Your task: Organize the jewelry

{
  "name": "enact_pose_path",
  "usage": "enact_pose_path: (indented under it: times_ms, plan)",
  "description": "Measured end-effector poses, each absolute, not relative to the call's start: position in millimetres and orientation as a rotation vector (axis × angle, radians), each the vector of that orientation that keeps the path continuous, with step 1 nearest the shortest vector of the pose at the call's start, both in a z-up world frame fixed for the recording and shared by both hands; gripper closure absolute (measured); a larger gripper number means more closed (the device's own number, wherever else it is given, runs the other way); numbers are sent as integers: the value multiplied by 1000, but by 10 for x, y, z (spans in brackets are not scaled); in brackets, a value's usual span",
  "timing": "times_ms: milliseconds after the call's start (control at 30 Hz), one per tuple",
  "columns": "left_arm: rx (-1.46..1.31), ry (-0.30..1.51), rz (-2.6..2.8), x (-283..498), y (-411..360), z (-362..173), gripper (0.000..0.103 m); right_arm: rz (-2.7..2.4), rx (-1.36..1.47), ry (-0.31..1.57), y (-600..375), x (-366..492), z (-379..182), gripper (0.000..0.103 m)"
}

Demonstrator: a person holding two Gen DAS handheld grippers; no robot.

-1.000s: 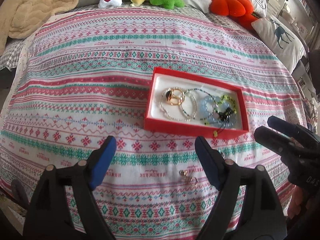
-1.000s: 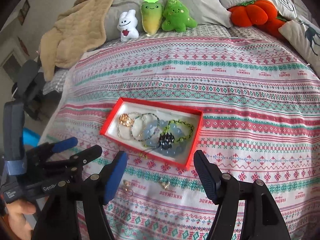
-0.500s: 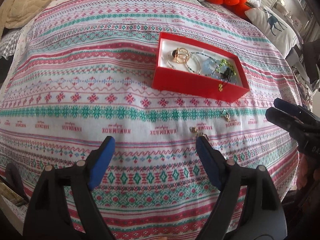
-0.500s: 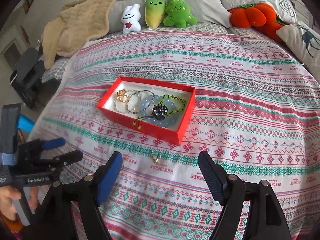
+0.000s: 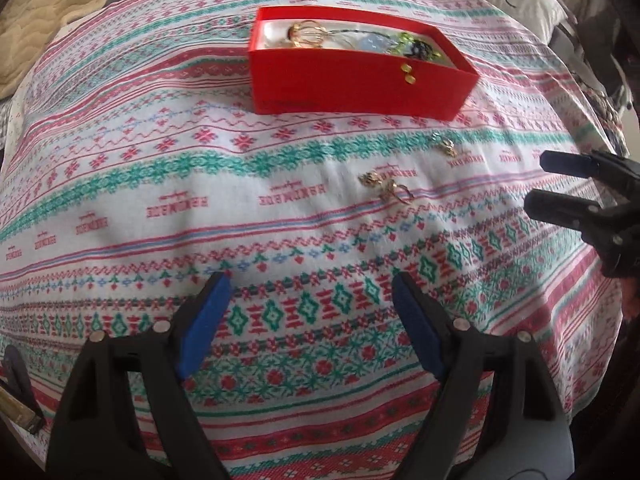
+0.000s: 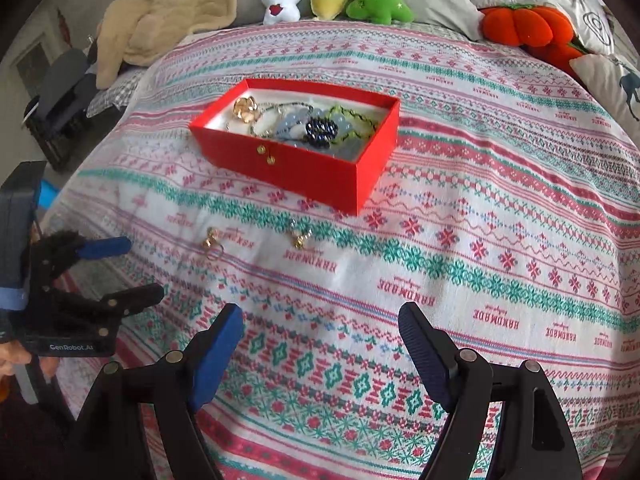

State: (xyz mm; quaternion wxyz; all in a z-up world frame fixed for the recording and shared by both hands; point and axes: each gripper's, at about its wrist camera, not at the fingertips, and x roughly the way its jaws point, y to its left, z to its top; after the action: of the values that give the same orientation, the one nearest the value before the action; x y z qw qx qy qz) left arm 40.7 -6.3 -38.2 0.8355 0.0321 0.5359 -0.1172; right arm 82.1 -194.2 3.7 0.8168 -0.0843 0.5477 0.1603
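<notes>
Both jaws gape wide, gripping nothing. Left view: left gripper (image 5: 306,280) hangs short of the gold earrings (image 5: 386,188) lying loose before the red box (image 5: 352,80). Right view: right gripper (image 6: 320,318) should straddle the nearer earring (image 6: 299,237), pinching gently.

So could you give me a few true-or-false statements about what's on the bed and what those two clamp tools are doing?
1. The red box holds several bracelets. True.
2. All the jewelry is already in the box. False: two small gold pieces lie on the bedspread in front of it.
3. The left gripper has its fingers apart with nothing between them. True.
4. The right gripper is clamped on a ring. False: its fingers have just been opening, and nothing is between them.
5. The box has a lid on. False: it is open at the top.
</notes>
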Motion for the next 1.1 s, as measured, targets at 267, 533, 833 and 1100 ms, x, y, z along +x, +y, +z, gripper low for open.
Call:
enact_pose_path:
  times_ms: [267,533,833,1100]
  plan:
    - [35,1087,-376,442,-309,-407,21,308,-172,1191,-2068,866,-77,22]
    - [30,1073,-367,664,-518,-433,50,278,-149,1230,-2128,908,-154,22]
    - [75,1066,-335,793,-657,-464,66,262,-120,1226,-2238,889,-90,22]
    - [87,1072,-343,824,-669,-431,79,259,-144,1193,-2270,934,-110,22]
